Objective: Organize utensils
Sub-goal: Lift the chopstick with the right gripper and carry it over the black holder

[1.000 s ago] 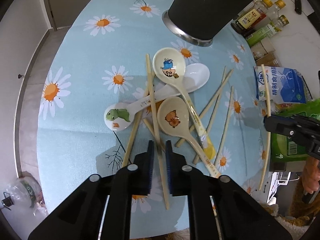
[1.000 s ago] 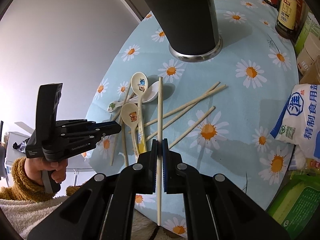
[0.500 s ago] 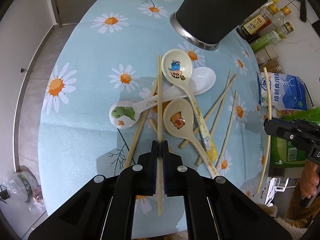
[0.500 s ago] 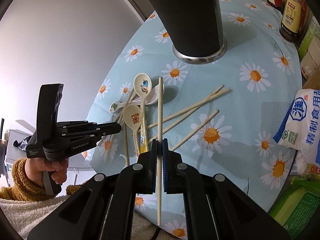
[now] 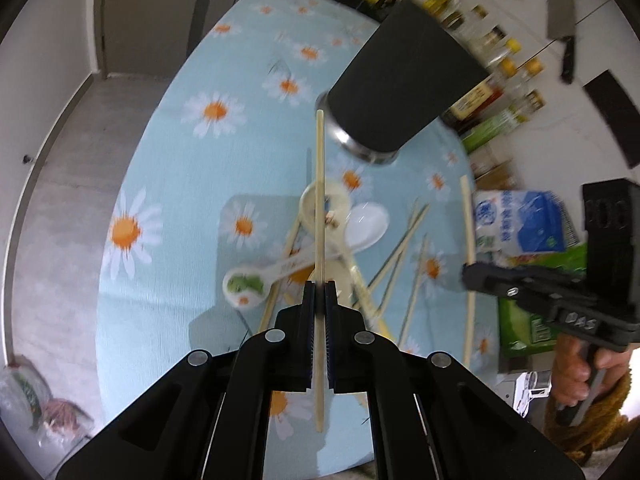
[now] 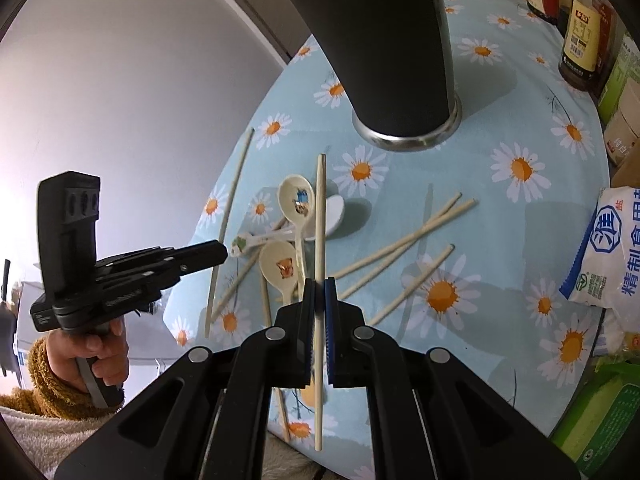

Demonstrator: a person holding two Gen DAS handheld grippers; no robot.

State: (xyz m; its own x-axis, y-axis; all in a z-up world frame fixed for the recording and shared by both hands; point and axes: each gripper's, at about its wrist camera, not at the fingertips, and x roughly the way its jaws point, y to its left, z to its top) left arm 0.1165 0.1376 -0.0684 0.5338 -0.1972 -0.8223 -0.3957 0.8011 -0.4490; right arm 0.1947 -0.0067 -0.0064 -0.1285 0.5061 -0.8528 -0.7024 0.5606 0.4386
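both grippers are carrying now. the left gripper (image 5: 319,286) is clamped on a chopstick (image 5: 319,208), pinched low on the shaft so most of it sticks out ahead, tip up near the base of the black holder (image 5: 404,84). the right gripper (image 6: 319,284) is closed on its own chopstick (image 6: 319,220), same low pinch, a short tail hanging behind the pads.

down on the surface (image 6: 500,240) the pile waits: three spoons (image 6: 298,200) overlapping, loose chopsticks (image 6: 404,244) crossing beside and under them, all in front of the holder.

handling, as i read it: these sticks are light, stiff and thin, so they likely pivot in the pads if the tip catches the holder's rim. a pinch nearer the middle would steady them; here the long end leads, so the drop needs a steep, clean line into the mouth. the spoons look ceramic, glossy and slippery, probably chippable. best taken across the handle, not the bowl, and set in gently. the holder is tall and narrow-based, so a knock could tip it.
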